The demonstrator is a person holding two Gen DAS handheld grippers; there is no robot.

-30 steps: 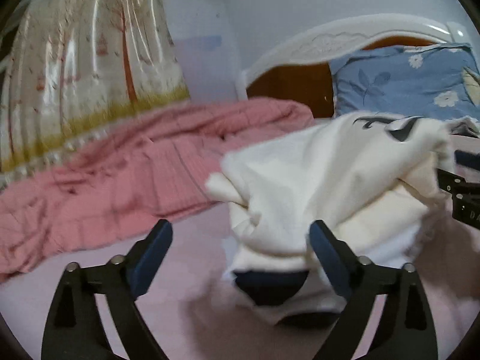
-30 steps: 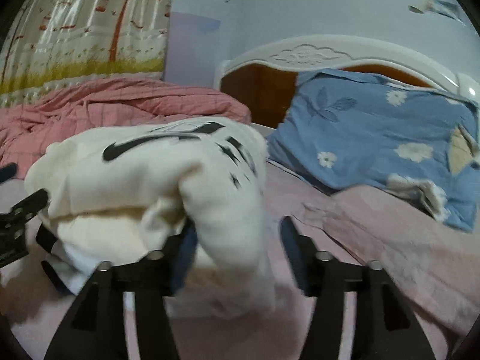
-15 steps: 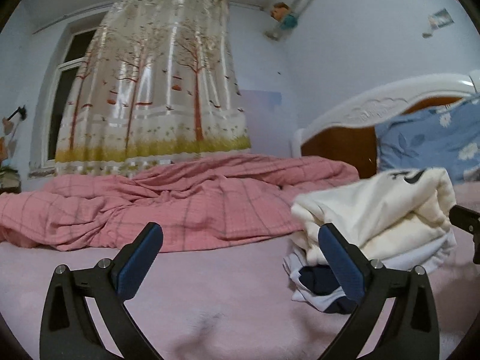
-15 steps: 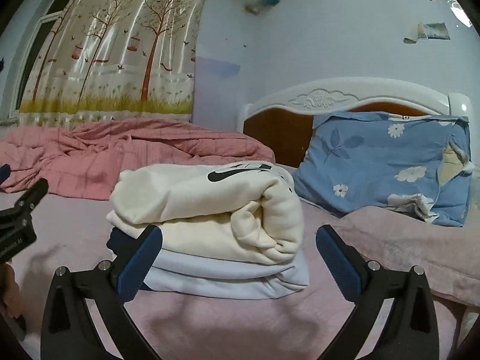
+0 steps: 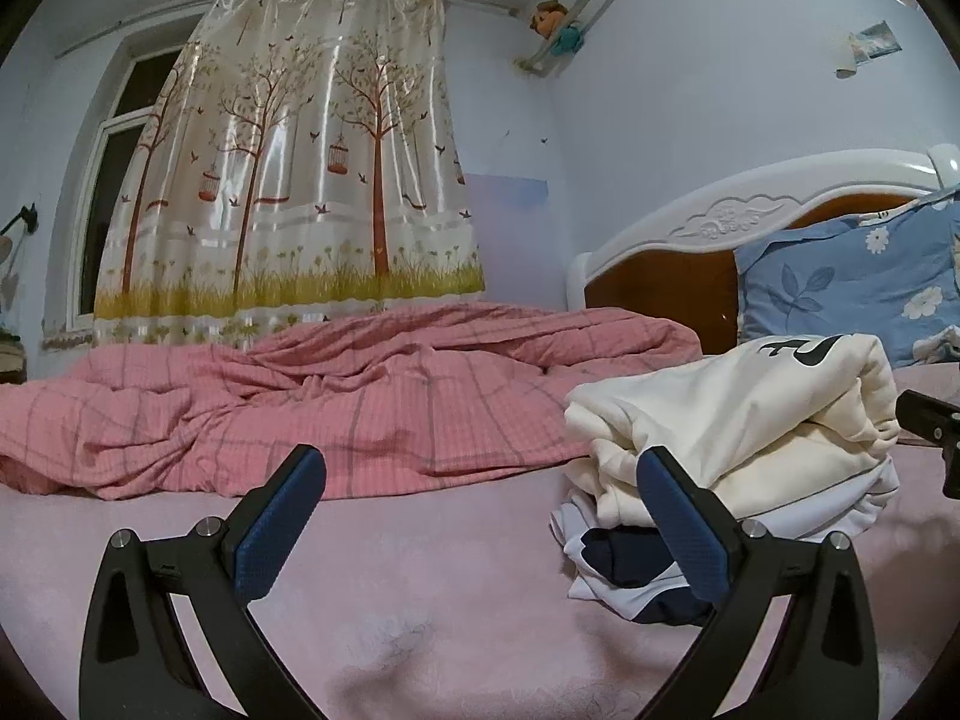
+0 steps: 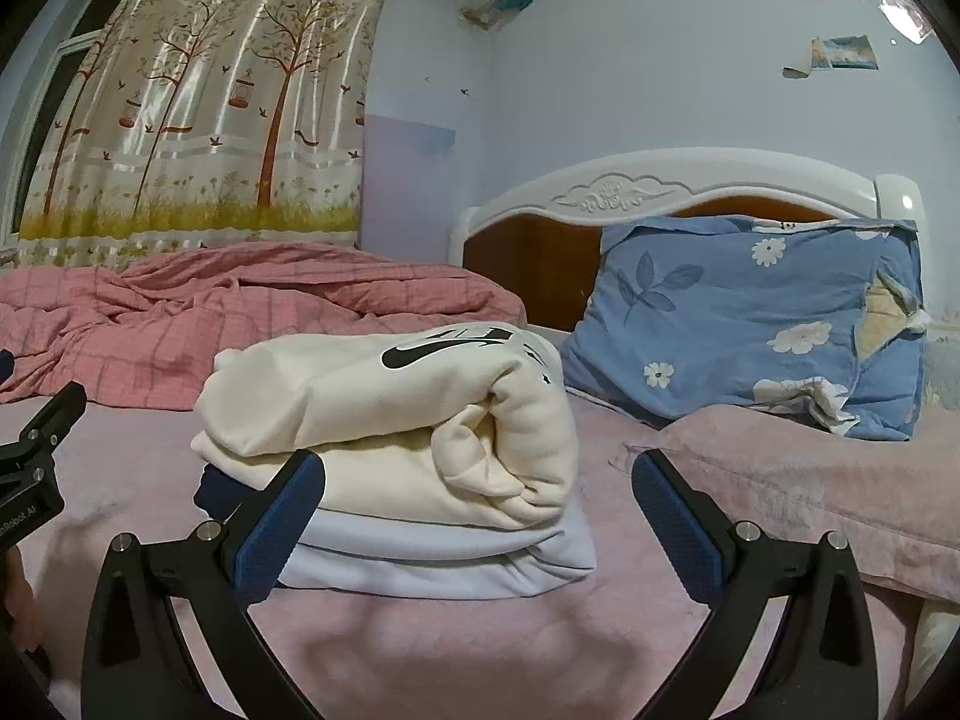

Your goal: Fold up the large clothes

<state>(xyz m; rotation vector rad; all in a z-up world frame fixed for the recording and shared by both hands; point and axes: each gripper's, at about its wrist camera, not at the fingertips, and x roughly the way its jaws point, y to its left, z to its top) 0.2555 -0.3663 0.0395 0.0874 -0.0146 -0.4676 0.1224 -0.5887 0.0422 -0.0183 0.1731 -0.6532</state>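
Note:
A folded cream sweatshirt (image 6: pixel 390 414) with a black swoosh lies on top of a folded white and navy garment (image 6: pixel 444 558) on the pink bed sheet (image 6: pixel 480 648). The stack also shows in the left wrist view, the sweatshirt (image 5: pixel 750 414) at the right. My right gripper (image 6: pixel 477 492) is open and empty, just in front of the stack. My left gripper (image 5: pixel 480 492) is open and empty, to the left of the stack, its right finger (image 5: pixel 678 522) overlapping the stack's edge in the picture.
A rumpled pink checked quilt (image 5: pixel 300 402) lies across the bed behind. A blue flowered pillow (image 6: pixel 750 324) leans on the white headboard (image 6: pixel 660 180). A pink pillow (image 6: pixel 810 480) lies at the right. A tree-print curtain (image 5: pixel 288 180) covers the window.
Both grippers have let go of the cream sweatshirt and drawn back from the stack. The sweatshirt now rests folded on the pile. Little moved in the last half second.

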